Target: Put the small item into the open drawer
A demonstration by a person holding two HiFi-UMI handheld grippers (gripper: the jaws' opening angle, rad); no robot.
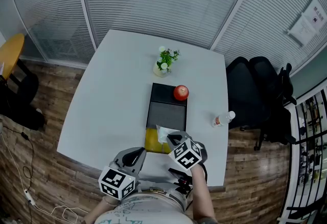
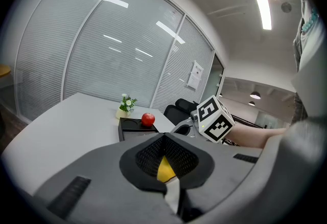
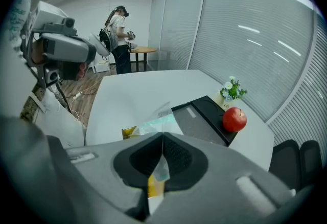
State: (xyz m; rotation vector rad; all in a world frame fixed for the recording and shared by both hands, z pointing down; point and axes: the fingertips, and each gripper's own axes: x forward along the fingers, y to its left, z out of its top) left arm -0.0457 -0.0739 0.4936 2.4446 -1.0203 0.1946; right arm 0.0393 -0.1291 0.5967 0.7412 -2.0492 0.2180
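A black drawer unit [image 1: 164, 92] stands mid-table with a red apple [image 1: 181, 92] on its top. Its open drawer [image 1: 166, 115] shows a grey floor and reaches toward me, with something yellow [image 1: 152, 141] at its near end. My right gripper [image 1: 172, 139] hangs over that near end, shut on a thin clear plastic packet [image 3: 159, 125] that sticks up past the jaws. In the right gripper view the drawer [image 3: 196, 125] and the apple [image 3: 234, 118] lie just ahead. My left gripper [image 1: 138, 154] sits to the left by the table's front edge, its jaws together with nothing between them [image 2: 164, 137].
A small potted plant [image 1: 164, 62] stands behind the drawer unit. A water bottle [image 1: 223, 118] lies on the table to the right. A black office chair [image 1: 260, 95] is off the table's right side. Cables [image 1: 30, 197] trail on the wooden floor at left. A person [image 3: 118, 39] stands far off.
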